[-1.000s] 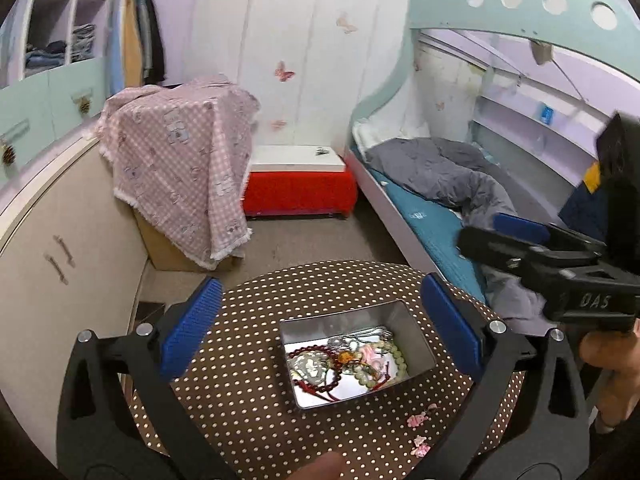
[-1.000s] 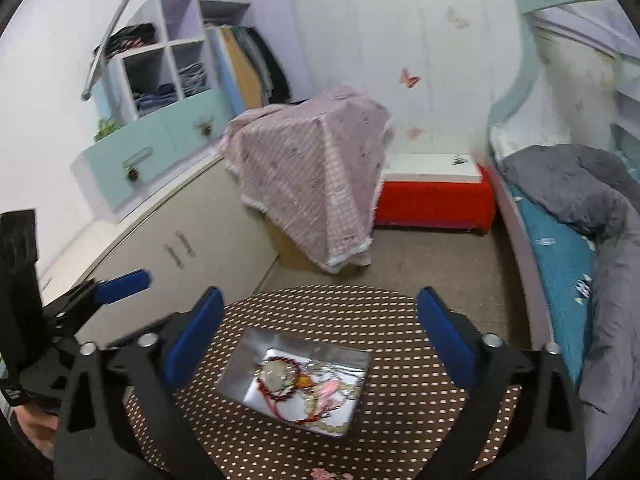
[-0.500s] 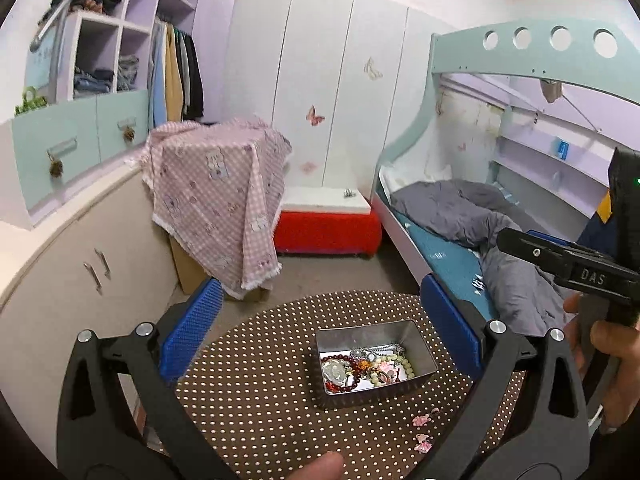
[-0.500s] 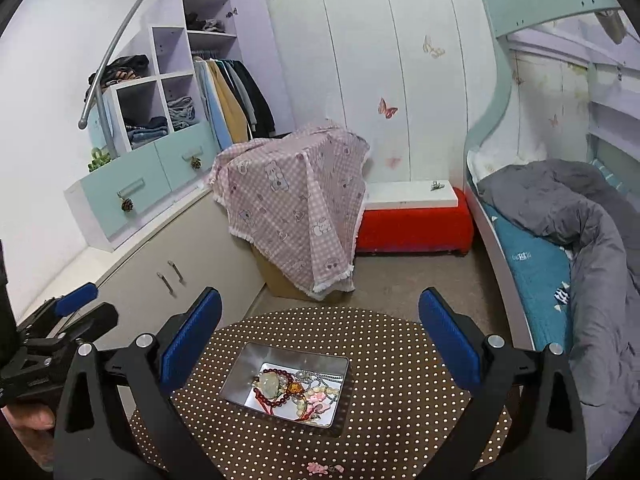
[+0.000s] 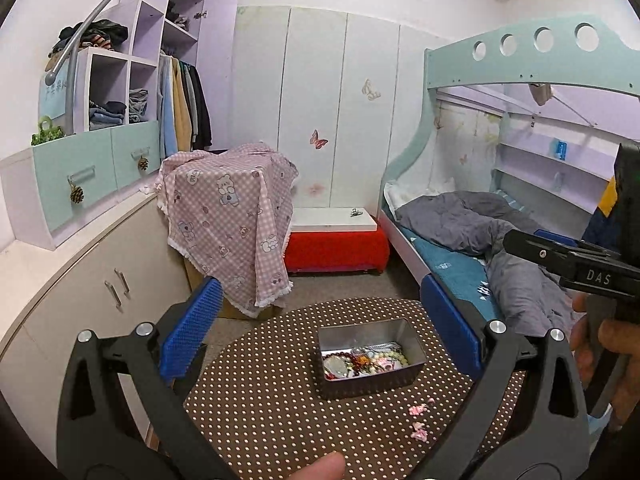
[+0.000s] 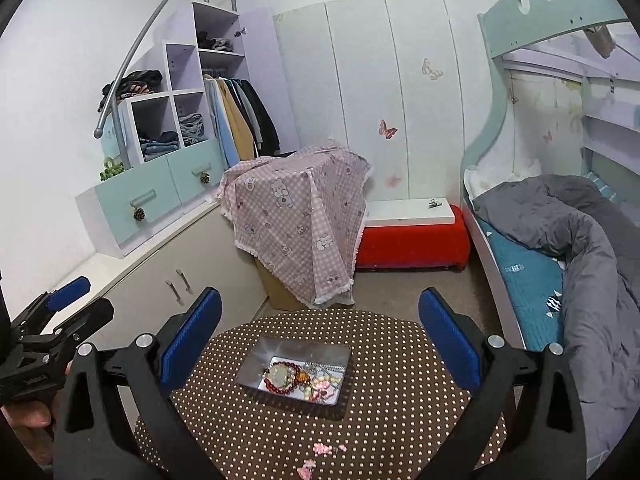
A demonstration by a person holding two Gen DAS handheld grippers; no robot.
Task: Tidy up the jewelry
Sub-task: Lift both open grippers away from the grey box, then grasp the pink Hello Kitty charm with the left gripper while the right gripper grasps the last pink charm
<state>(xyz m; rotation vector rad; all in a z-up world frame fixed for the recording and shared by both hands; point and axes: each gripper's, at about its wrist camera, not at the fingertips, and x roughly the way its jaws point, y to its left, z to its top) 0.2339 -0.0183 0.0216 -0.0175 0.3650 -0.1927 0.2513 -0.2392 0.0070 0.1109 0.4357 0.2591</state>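
Note:
A small metal tin (image 5: pixel 370 334) (image 6: pixel 297 353) sits on a round brown table with white dots (image 5: pixel 276 412) (image 6: pixel 400 420). Inside lies tangled jewelry (image 5: pixel 362 361) (image 6: pixel 301 379): a dark red bead bracelet, a pale pendant, light beads and chains. Small pink pieces (image 5: pixel 419 422) (image 6: pixel 320 456) lie loose on the cloth in front of the tin. My left gripper (image 5: pixel 320 340) is open, held well above and short of the tin, with nothing between its blue pads. My right gripper (image 6: pixel 320 340) is open too, high over the table and empty.
A low cabinet (image 5: pixel 100 280) runs along the left. A box draped in pink checked cloth (image 5: pixel 232 216) and a red bench (image 5: pixel 336 248) stand behind the table. A bunk bed with a grey duvet (image 5: pixel 480 224) fills the right. A hand (image 5: pixel 608 356) holds the right gripper.
Both grippers have risen and pulled back from the table, so the tin now looks smaller and more of the room shows. Both stay open and empty.

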